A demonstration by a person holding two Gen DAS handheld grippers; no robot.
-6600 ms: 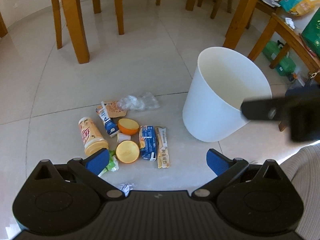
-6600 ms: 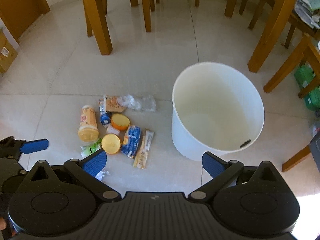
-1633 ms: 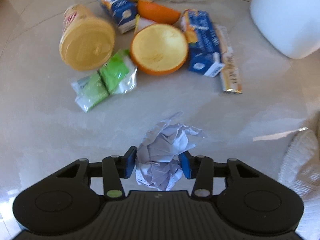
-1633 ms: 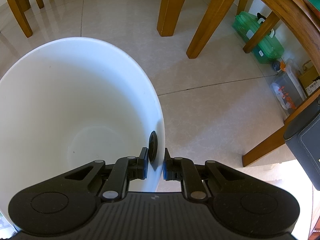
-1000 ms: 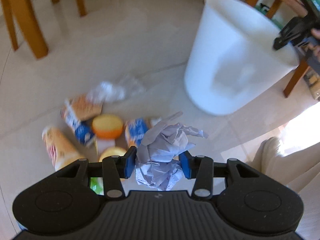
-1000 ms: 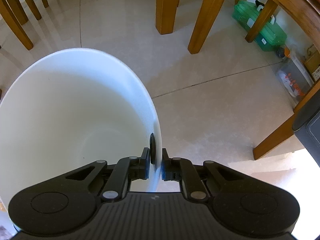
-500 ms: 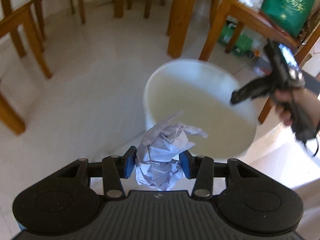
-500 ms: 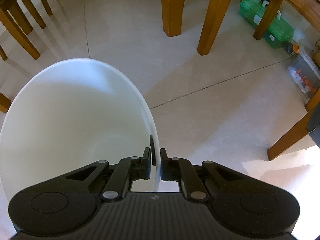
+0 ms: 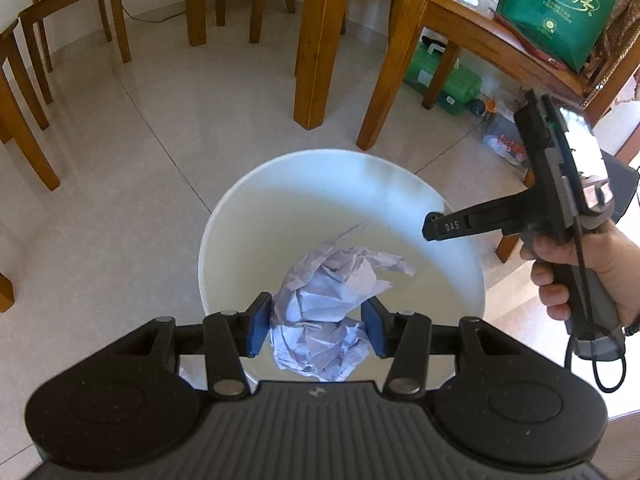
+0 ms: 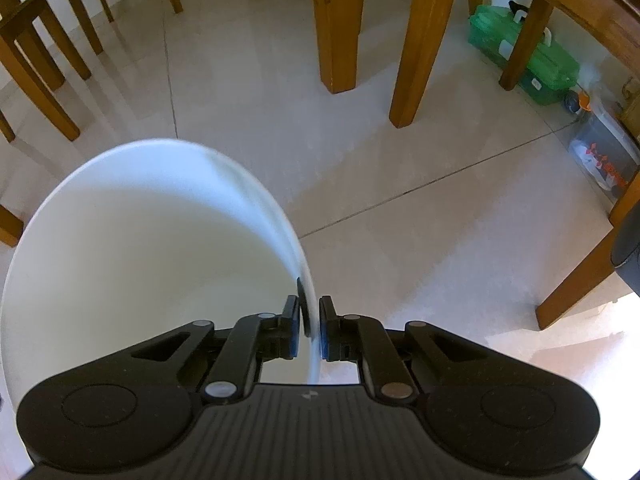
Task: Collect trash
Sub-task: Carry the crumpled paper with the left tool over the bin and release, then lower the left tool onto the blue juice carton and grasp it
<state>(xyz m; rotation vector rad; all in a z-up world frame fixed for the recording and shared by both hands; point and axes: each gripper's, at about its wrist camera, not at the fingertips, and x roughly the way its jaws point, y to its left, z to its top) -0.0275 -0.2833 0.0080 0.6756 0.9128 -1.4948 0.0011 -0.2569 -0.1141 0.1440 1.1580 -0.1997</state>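
The left gripper (image 9: 316, 326) hangs right over the mouth of the white plastic bin (image 9: 224, 216), and between its blue pads sits the paper ball (image 9: 324, 312), a crumpled white wad, all sharp creases and ragged folds, with one loose flap sticking out toward the bin's far wall. The jaws have just been opening: there is a sliver of daylight between the left pad and the paper, and the right pad stands just off it too, so the wad sits loosely between them rather than squeezed.

Over on the bin's right rim, the right gripper (image 10: 309, 334) is clamped down hard, its two black fingers pressed together on the thin, smooth wall of the bin (image 10: 160, 148), one inside, one outside. From the left wrist view you can see that tool (image 9: 436, 228) reaching in from the side, a hand (image 9: 576, 272) wrapped around its dark handle.

The bin is round and tapered, its inside bare and glossy. It stands on pale, shiny floor tiles (image 10: 400, 240), with chunky square wooden legs (image 10: 338, 24) behind it and a green plastic box (image 10: 524, 52) under the furniture.
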